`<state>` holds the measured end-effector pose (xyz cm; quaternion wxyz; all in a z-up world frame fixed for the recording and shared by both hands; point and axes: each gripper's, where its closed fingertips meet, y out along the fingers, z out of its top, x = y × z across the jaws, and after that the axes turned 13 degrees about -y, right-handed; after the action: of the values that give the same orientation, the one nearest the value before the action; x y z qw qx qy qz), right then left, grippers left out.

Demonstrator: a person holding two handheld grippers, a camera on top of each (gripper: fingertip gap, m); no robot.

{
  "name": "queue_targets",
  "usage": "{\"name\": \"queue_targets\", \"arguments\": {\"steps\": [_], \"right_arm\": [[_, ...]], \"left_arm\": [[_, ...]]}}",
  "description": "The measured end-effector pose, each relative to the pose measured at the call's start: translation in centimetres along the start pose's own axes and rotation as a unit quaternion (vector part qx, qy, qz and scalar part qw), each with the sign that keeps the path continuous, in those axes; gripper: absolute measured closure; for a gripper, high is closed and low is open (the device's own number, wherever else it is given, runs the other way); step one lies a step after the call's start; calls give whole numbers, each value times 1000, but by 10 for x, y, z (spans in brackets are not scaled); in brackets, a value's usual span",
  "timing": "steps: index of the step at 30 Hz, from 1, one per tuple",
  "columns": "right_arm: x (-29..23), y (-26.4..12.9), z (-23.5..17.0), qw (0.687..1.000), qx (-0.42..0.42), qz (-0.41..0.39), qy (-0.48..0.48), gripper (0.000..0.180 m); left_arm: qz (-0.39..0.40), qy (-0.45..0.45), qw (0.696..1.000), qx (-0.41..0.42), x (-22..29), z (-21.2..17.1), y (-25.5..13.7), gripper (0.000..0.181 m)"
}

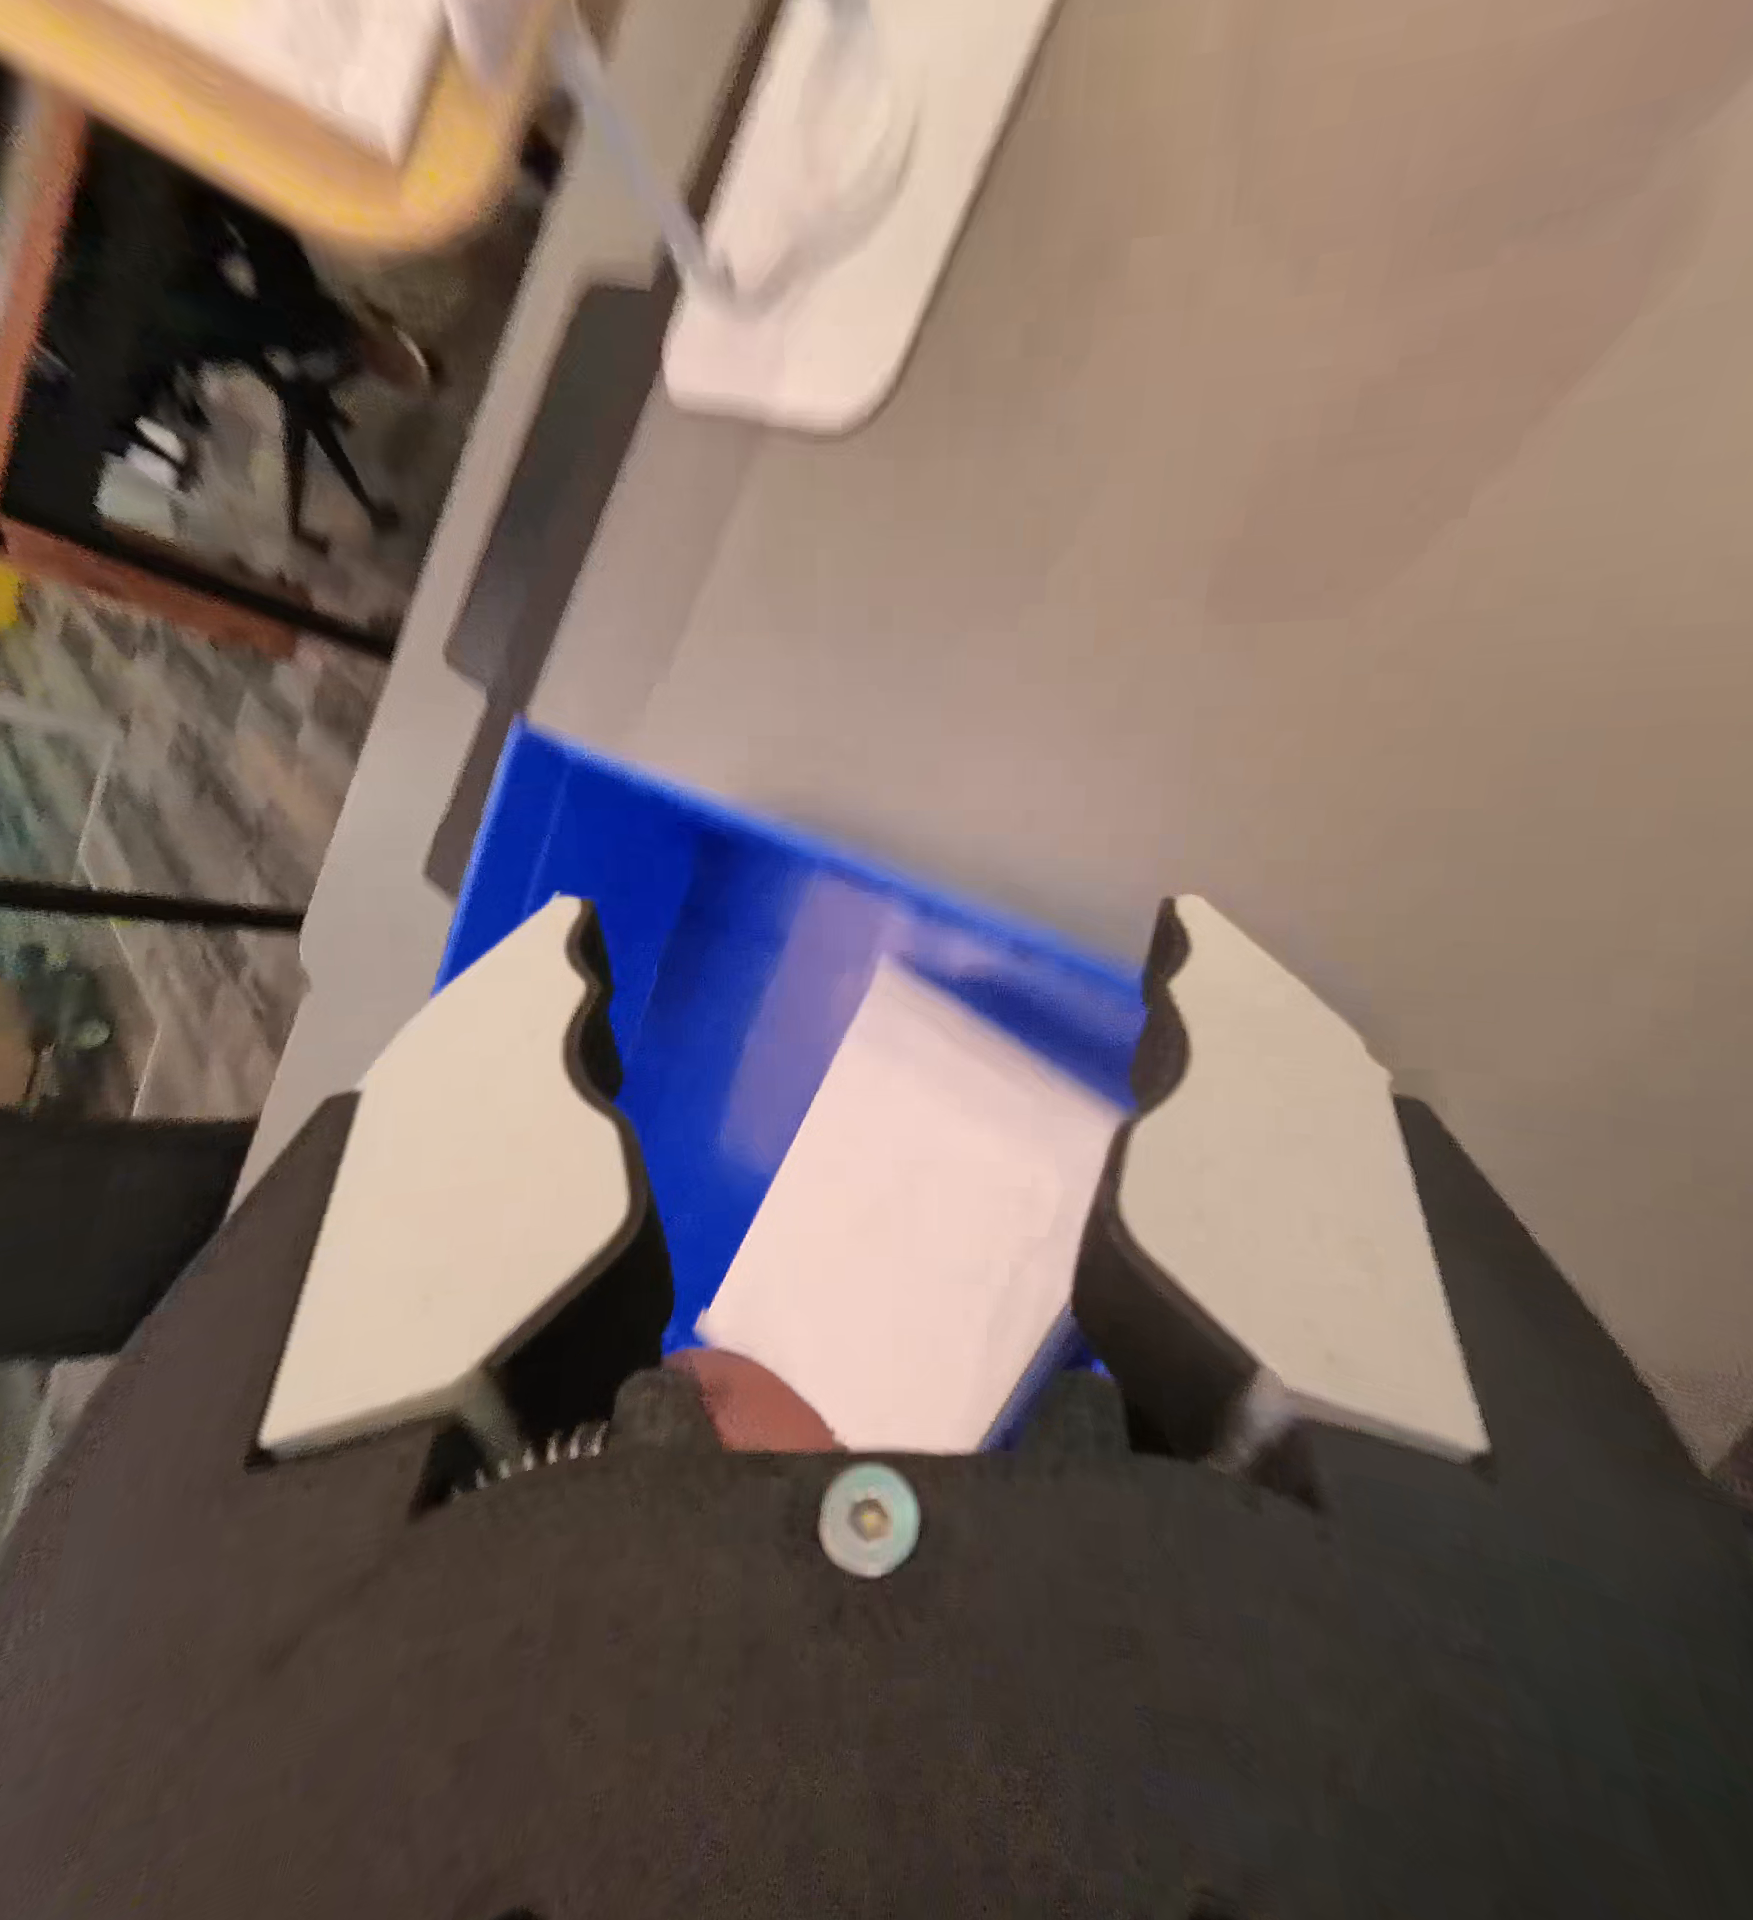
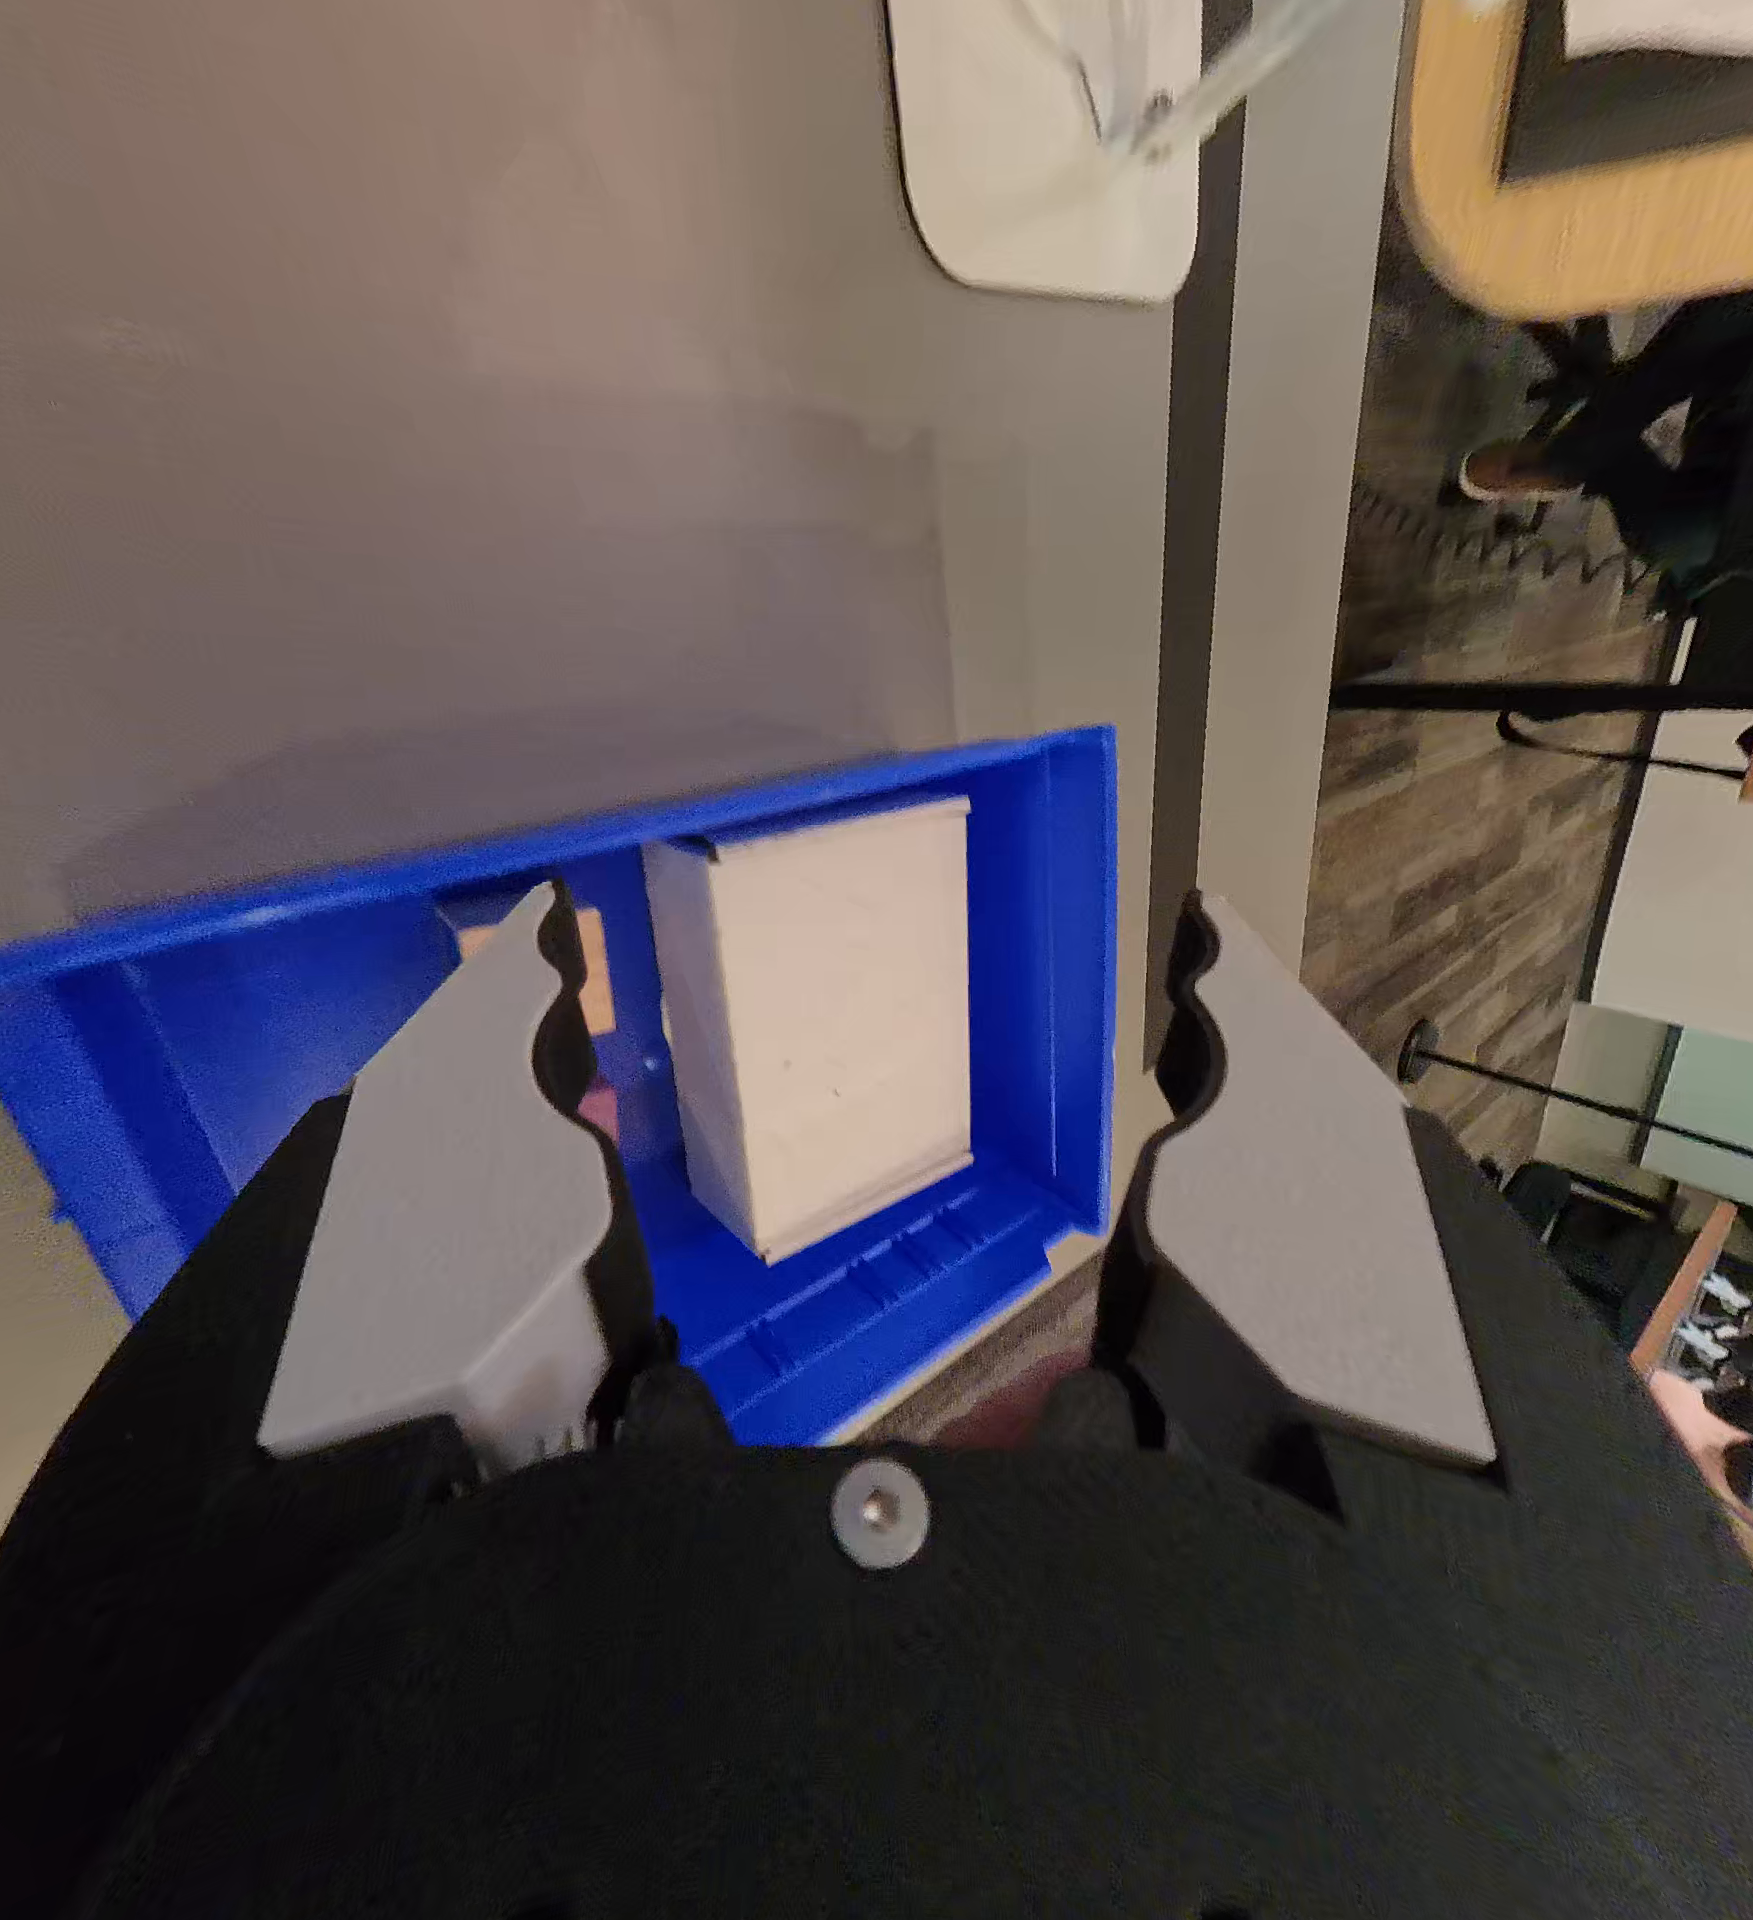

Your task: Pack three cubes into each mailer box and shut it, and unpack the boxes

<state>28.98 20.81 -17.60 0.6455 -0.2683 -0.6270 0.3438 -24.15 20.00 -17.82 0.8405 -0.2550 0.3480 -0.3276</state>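
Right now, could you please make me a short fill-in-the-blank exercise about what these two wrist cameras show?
1. The white mailer box sits inside a bin whose colour is ____.
2. The right gripper has its jaws ____, with nothing held between them.
3. The left gripper is also open, and it holds ____.
4. The bin rests on a table whose colour is ____.

Missing words: blue; open; nothing; grey
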Motion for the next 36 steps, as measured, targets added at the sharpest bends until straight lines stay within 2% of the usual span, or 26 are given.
{"name": "queue_targets", "arguments": {"steps": [4, 9, 18, 21, 24, 25, 27, 29, 32, 36], "right_arm": [[-15, -9, 30, 999, 40, 1, 1, 71], [-35, -4, 47, 999, 46, 17, -5, 72], [-47, -2, 61, 998, 57, 25, -4, 73], [-51, 1, 62, 998, 54, 28, -6, 74], [-52, 3, 65, 998, 56, 29, -5, 76], [-52, 3, 67, 998, 57, 29, -6, 76], [-51, 2, 71, 998, 59, 27, -9, 76], [-51, 1, 77, 997, 66, 25, -10, 77], [-52, 0, 82, 997, 67, 23, -15, 79], [-53, 0, 87, 997, 70, 21, -19, 79]], "left_arm": [[-42, 51, 989, -131, -22, -72, 9, 67], [-102, 79, 964, -231, -21, -131, 35, 47], [-207, 47, 937, -278, -20, -155, 52, 56], [-207, 5, 942, -263, -23, -149, 61, 66], [-197, -24, 944, -263, -31, -149, 67, 66], [-195, -21, 943, -270, -31, -150, 67, 65], [-193, 2, 931, -310, -28, -162, 66, 48], [-186, 24, 923, -336, -27, -170, 70, 42], [-168, 77, 912, -366, -35, -174, 72, 52], [-175, 67, 915, -358, -36, -173, 72, 53]]}}
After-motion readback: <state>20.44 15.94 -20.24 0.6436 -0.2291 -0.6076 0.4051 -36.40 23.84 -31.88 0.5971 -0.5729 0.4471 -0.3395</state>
